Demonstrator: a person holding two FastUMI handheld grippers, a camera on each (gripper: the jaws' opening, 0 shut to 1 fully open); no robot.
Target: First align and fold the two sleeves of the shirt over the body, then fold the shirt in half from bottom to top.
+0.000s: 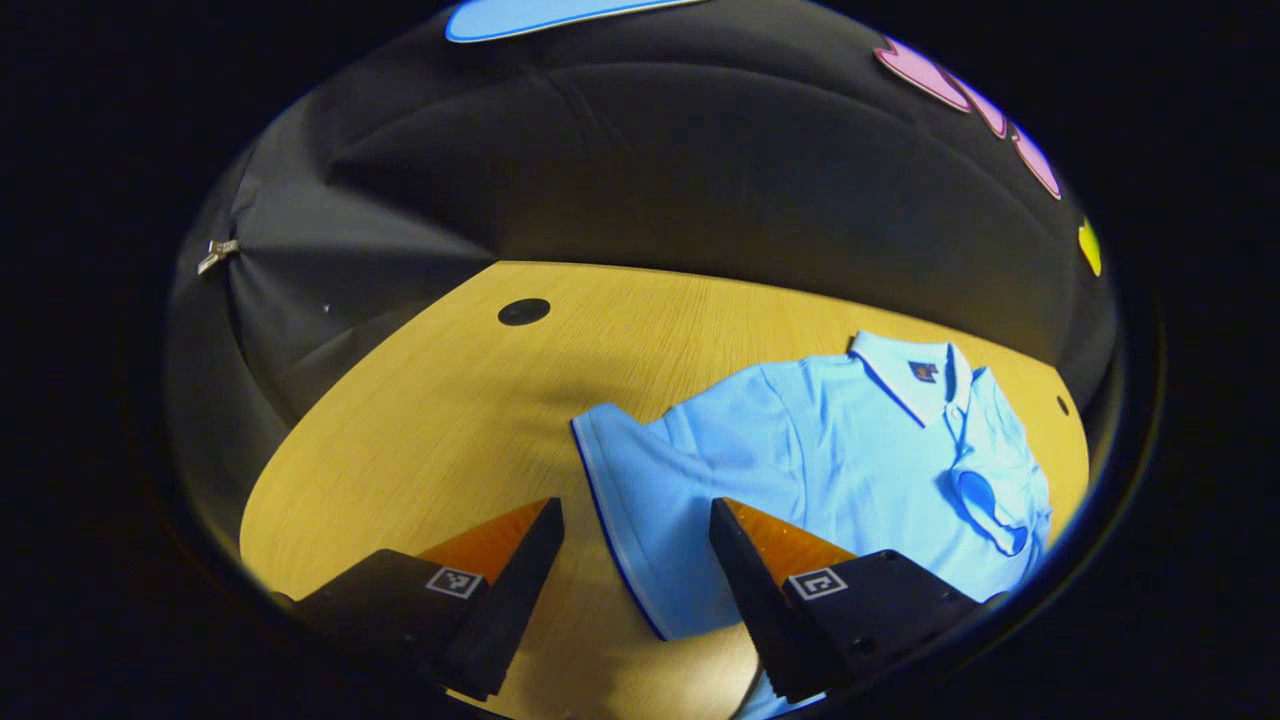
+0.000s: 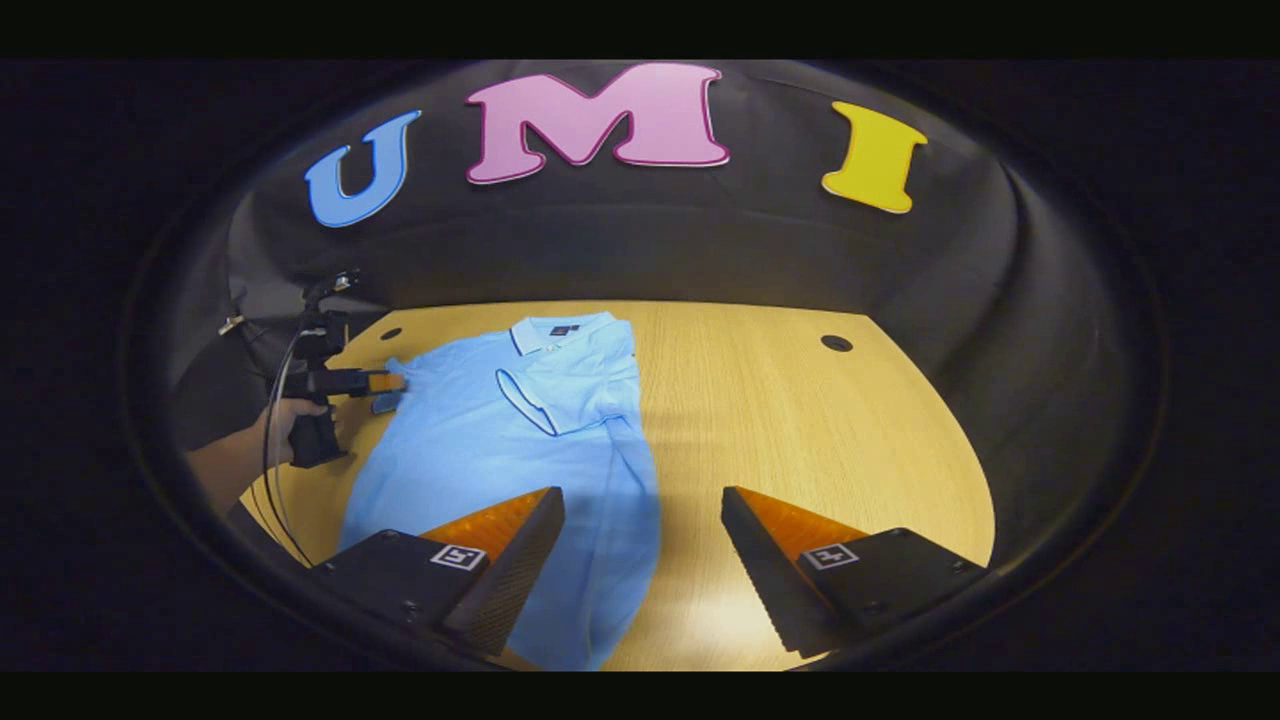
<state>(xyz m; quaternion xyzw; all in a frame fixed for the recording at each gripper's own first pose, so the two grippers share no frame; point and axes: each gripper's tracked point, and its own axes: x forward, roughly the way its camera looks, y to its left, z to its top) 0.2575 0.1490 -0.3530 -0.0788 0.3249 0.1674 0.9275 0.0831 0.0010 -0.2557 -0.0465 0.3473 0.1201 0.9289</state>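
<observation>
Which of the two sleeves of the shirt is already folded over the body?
The sleeve beside the collar, on the right gripper's side, lies over the body. The other sleeve lies spread flat on the table.

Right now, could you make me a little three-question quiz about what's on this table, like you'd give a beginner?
1. True or false: one sleeve of the shirt is already folded over its body.
2. The left gripper has its fingers: A) clamped on the collar, B) open by the flat sleeve, C) shut on nothing.
3. What does the shirt lie on?

Key:
1. True, the folded sleeve lies below the collar.
2. B.
3. The wooden table.
</observation>
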